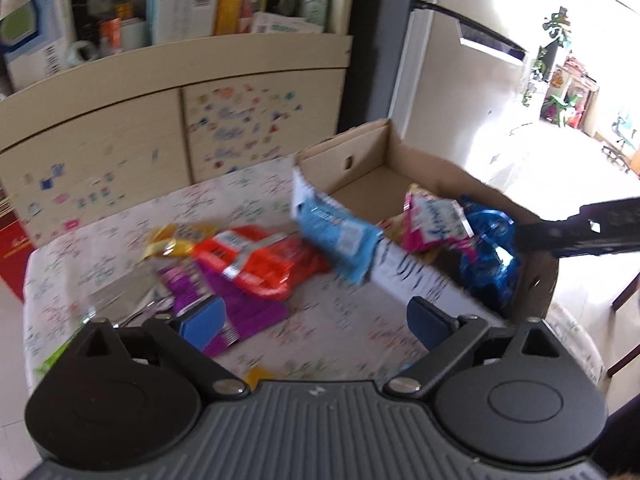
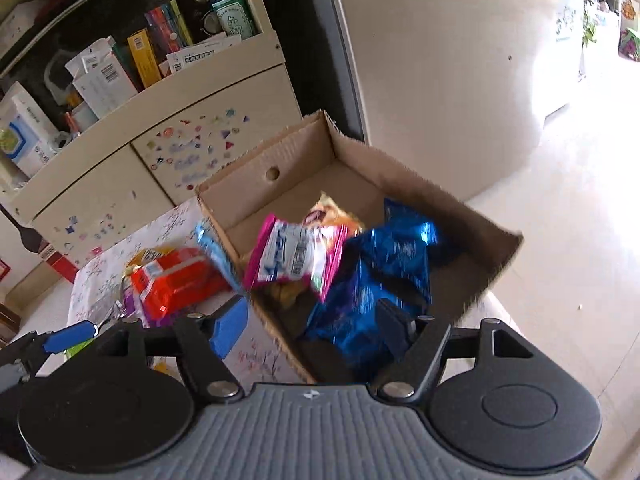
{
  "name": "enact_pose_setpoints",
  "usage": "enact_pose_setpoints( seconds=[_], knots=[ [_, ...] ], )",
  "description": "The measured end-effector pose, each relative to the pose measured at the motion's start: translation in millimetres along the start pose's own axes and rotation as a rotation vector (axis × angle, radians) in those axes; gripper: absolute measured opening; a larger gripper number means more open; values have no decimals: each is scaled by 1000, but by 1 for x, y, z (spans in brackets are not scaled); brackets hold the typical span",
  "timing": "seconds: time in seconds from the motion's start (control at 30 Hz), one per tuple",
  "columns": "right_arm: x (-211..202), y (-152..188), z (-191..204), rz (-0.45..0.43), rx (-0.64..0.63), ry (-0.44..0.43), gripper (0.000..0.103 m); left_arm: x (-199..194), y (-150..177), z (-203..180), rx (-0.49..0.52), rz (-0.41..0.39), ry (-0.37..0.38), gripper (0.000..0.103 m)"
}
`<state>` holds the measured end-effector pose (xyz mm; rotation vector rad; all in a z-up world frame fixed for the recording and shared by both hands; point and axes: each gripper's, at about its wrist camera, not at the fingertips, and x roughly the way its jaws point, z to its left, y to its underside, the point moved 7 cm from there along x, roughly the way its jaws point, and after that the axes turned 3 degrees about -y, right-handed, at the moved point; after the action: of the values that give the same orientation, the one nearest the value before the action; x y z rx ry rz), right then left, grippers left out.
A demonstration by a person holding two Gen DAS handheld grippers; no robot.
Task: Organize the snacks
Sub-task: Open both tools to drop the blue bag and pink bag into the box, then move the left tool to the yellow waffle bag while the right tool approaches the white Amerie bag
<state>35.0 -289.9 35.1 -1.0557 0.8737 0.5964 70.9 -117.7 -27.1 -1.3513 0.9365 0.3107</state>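
Patterned tablecloth (image 1: 320, 320), cabinet (image 1: 100, 140) behind. Left gripper (image 1: 316, 320) spread wide, empty, above table. Right gripper (image 2: 312, 328) parted over cardboard box (image 2: 472, 216); contact with blue foil bag (image 2: 384, 280) unclear, blurred. Red packet (image 1: 256, 260) outside box.

Snack packets (image 2: 296, 256) in cardboard box (image 2: 256, 168); others (image 1: 256, 264) beside it
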Motion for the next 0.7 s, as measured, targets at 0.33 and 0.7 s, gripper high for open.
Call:
enact_pose_setpoints(
  seconds=[0.33,0.7],
  knots=[
    [-6,44,3,74,18,-27,80,-6,31,46,-99,63,-63,98],
    [15,88,24,224,21,-73,82,15,62,20,194,119,-45,98]
  ],
)
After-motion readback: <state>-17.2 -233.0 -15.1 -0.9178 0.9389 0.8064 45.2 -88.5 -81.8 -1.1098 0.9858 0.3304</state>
